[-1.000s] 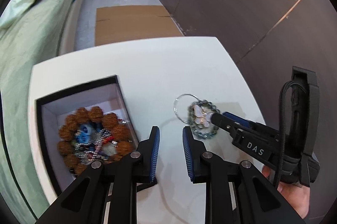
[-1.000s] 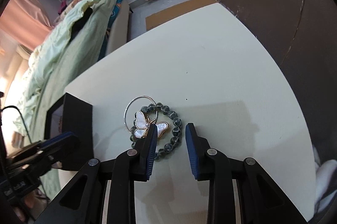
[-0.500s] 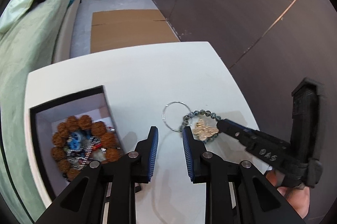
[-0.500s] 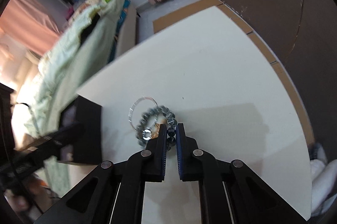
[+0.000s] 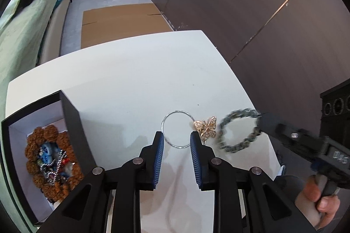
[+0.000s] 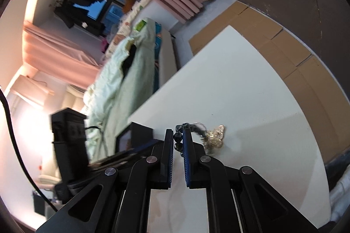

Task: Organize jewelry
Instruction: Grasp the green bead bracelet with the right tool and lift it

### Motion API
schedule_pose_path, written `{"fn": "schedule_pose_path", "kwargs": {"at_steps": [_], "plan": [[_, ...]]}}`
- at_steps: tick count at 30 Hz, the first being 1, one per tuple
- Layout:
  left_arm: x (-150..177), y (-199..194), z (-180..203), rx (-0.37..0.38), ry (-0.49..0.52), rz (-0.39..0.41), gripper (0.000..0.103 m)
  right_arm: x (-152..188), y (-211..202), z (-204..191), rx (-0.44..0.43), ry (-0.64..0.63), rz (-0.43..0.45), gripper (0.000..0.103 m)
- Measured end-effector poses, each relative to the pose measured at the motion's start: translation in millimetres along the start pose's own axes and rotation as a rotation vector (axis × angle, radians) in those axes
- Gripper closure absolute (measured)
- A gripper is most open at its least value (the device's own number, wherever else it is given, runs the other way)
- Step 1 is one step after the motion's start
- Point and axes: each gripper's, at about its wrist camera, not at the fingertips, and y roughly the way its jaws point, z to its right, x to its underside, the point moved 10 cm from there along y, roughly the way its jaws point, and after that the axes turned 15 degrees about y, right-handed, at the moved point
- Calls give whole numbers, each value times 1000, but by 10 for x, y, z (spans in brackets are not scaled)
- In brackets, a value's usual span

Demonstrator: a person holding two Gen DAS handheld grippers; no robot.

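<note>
Since a second ago, we see the dark bead bracelet [image 5: 238,131] lifted off the butterfly brooch [image 5: 206,128], now clamped between the closed pads of the right gripper [image 6: 179,141] near the table's [image 5: 135,71] right edge. We see the bracelet's loop hanging open, blurred, its long axis slanting from the gripper down toward the table's near edge. The brooch lies bare just beside it, touching the thin silver ring [image 5: 178,129] flat on the table. The left gripper [image 5: 176,141] hovers over the ring, jaws apart and empty. Well apart, at the table's left edge, the black box [image 5: 70,110] holds brown beads [image 5: 37,152] and other jewelry.
</note>
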Motion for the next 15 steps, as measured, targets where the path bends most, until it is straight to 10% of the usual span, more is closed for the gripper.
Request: {"fn": "schedule_pose_path", "kwargs": {"at_steps": [15], "plan": [[-23,412,-72,-180,76,-70,77,-103,-267,111,-4,24,78,94]]}}
